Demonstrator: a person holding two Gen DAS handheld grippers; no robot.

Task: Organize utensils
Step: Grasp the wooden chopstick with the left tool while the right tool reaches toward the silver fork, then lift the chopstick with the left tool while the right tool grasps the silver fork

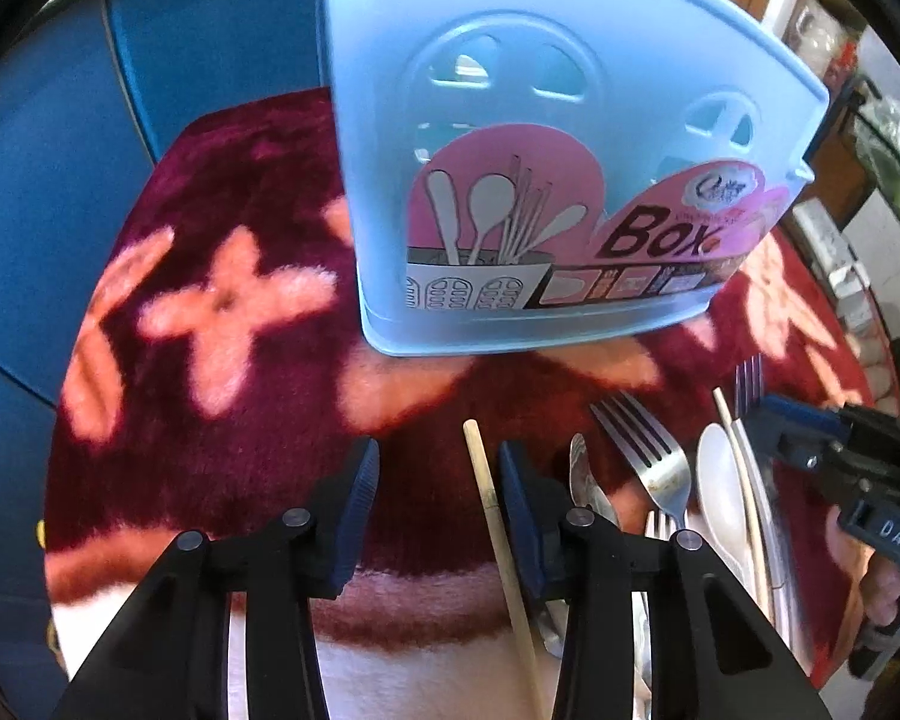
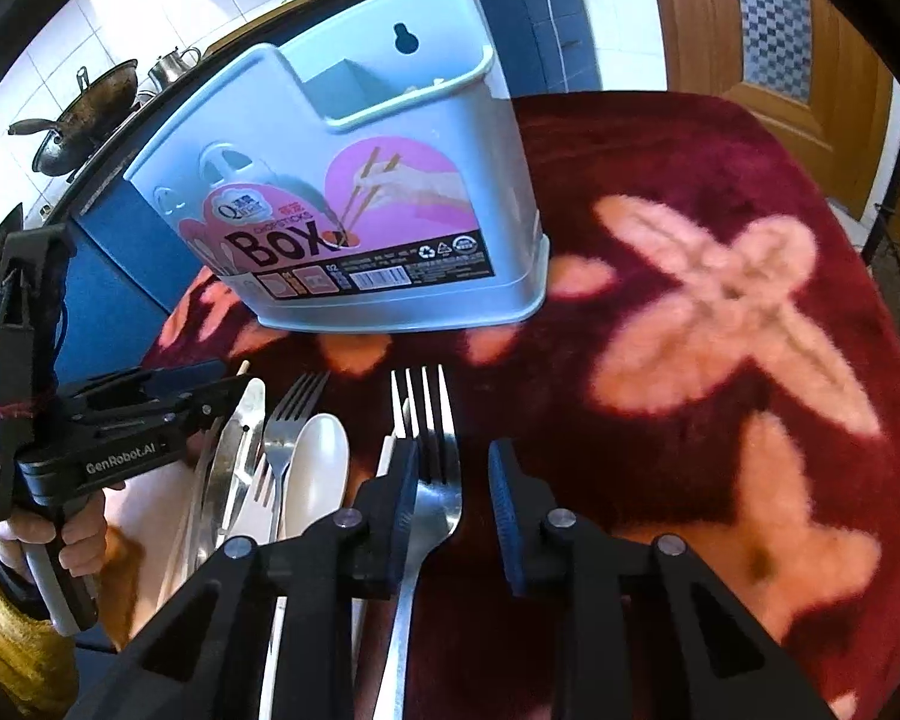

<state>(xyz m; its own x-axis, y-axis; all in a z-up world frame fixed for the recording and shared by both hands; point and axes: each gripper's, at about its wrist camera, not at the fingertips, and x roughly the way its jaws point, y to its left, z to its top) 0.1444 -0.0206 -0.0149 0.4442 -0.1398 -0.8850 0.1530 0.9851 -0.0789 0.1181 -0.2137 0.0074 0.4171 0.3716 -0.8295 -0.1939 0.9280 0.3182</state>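
Two tongs point(image 1: 438, 468) point(image 2: 453, 474) unclenched above maroon floral rug point(image 2: 720, 312); tiled kitchen wall point(image 2: 90, 48) behind.

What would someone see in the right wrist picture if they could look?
The right gripper straddles a silver metal fork on a dark red fluffy cloth, fingers not clamped. A light blue plastic chopstick box stands behind; more cutlery lies left.

We see a frosted matt plastic utensil box point(image 2: 390, 180) with glossy paper label, ahead of our grippers on fuzzy plush cloth point(image 2: 720, 300). Forks point(image 2: 429, 456) shiny metal; chopstick point(image 1: 492, 516) bare wood; spoon point(image 2: 321, 468) glossy white.
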